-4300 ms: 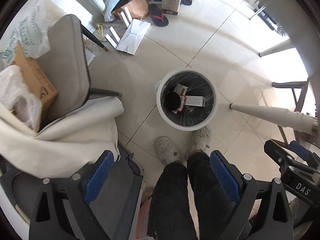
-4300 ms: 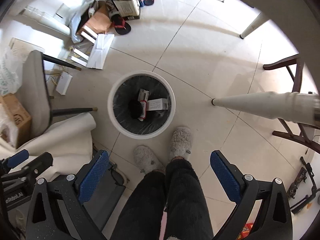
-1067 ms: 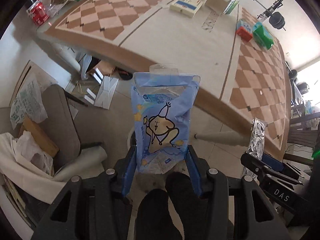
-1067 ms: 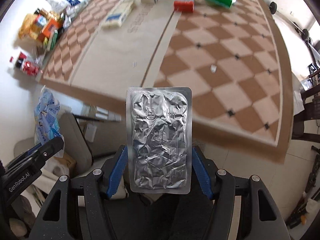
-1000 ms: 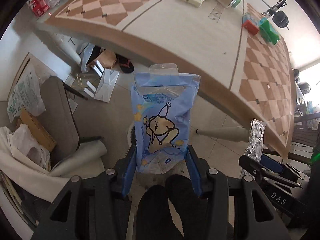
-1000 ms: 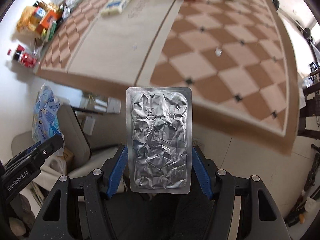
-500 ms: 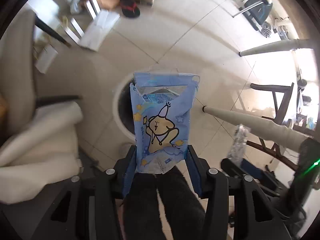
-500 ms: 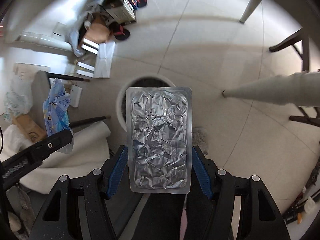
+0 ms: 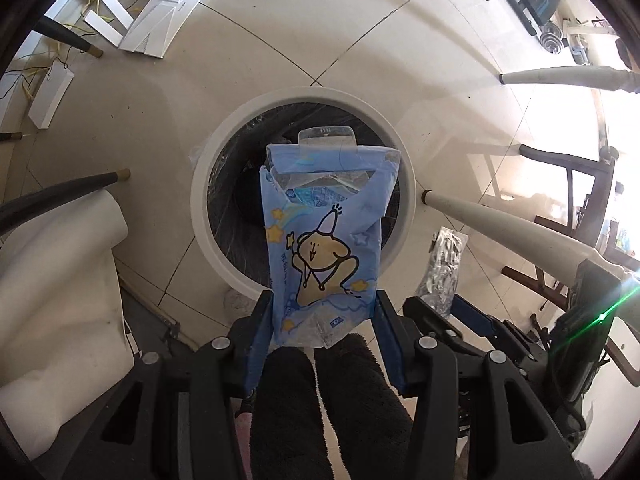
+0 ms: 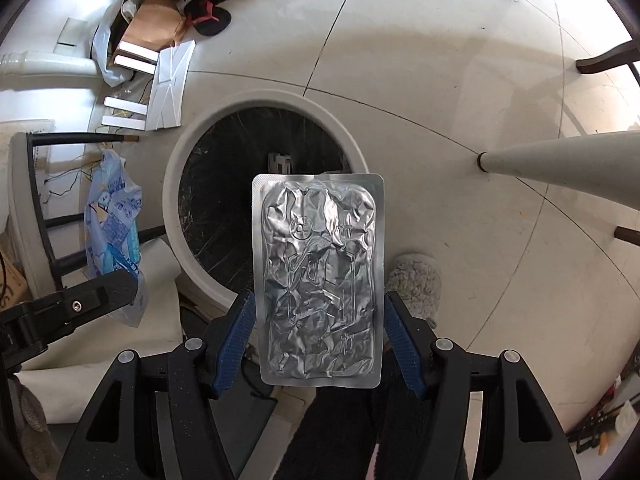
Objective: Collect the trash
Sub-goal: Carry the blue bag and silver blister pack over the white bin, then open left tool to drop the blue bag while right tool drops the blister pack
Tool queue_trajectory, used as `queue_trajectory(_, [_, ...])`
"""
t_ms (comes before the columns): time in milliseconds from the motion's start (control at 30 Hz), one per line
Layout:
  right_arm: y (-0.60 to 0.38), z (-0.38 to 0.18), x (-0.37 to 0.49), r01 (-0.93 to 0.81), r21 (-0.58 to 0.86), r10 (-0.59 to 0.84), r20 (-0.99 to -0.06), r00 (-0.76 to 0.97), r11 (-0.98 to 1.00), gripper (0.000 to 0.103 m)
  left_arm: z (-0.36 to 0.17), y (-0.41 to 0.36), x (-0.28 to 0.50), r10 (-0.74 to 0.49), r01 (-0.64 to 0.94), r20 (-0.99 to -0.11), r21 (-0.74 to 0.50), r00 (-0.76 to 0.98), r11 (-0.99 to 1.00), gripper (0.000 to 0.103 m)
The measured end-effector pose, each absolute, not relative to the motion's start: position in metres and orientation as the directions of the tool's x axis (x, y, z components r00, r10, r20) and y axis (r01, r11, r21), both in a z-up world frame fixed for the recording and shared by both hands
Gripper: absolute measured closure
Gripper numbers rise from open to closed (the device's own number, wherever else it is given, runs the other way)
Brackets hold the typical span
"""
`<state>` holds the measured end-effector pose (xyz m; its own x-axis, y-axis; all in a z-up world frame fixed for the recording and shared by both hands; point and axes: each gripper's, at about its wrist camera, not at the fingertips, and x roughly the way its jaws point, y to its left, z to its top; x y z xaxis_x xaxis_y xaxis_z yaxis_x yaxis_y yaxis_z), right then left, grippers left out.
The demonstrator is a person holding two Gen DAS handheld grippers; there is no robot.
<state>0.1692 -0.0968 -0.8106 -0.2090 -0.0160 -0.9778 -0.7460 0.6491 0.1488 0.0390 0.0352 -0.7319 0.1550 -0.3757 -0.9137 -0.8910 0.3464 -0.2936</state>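
My left gripper (image 9: 323, 322) is shut on a blue snack bag (image 9: 326, 236) with a cartoon figure, held over the round white trash bin (image 9: 208, 236) on the floor. My right gripper (image 10: 318, 338) is shut on a crumpled silver foil pack (image 10: 318, 276), held above the same bin (image 10: 176, 184). The bin has a black liner and some trash (image 10: 280, 162) inside. The blue bag also shows in the right wrist view (image 10: 114, 232), and the foil pack in the left wrist view (image 9: 444, 264).
White table legs (image 9: 500, 224) (image 10: 560, 168) slant down right of the bin. A chair with white cloth (image 9: 60, 280) stands left. Flattened white cardboard (image 9: 172, 4), boxes and sandals (image 10: 208, 16) lie on the tiled floor behind. My legs and slippers (image 10: 416, 276) are below.
Both grippers have swung down from the checkered table to the floor and moved closer over the bin, which now looks much larger. Both still hold their items.
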Motion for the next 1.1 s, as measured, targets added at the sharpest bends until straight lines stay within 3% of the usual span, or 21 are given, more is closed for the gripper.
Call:
queue_trajectory(67, [-0.094, -0.814, 0.167, -0.756, 0.152, -0.014, -0.978, -0.209, 0.636, 0.036, -0.731, 0.037, 0.037, -0.365, -0.895, -0.919, -0.28, 0.147, 0.346, 0.054])
queue_trajectory(200, [-0.091, -0.815, 0.162, -0.765, 0.158, -0.02, -0.976, -0.218, 0.624, 0.035, -0.727, 0.04, 0.033, -0.338, -0.896, -0.933, -0.252, 0.124, 0.365, 0.03])
queue_trajectory(267, [-0.089, -0.813, 0.161, -0.769, 0.157, -0.025, -0.975, -0.219, 0.62, 0.017, -0.724, 0.041, 0.032, -0.317, -0.896, -0.943, -0.227, 0.104, 0.381, 0.019])
queue_trajectory(400, [-0.086, -0.814, 0.161, -0.783, 0.129, -0.051, -0.978, -0.201, 0.608, 0.004, -0.721, 0.043, 0.026, -0.291, -0.9, -0.953, -0.194, 0.08, 0.39, 0.0])
queue_trajectory(733, [-0.088, -0.798, 0.162, -0.797, 0.074, -0.068, -0.987, -0.142, 0.6, 0.0, -0.703, 0.042, 0.007, -0.204, -0.91, -0.979, -0.106, 0.024, 0.402, 0.0])
queue_trajectory(900, [-0.089, -0.776, 0.161, -0.804, 0.051, -0.07, -0.991, -0.114, 0.592, 0.0, -0.684, 0.035, 0.004, -0.118, -0.899, -0.992, -0.009, -0.047, 0.438, 0.0])
queue_trajectory(1100, [-0.09, -0.738, 0.156, -0.82, 0.04, -0.063, -0.994, -0.093, 0.572, 0.0, -0.652, 0.025, -0.007, -0.092, -0.902, -0.994, 0.013, -0.058, 0.432, 0.0])
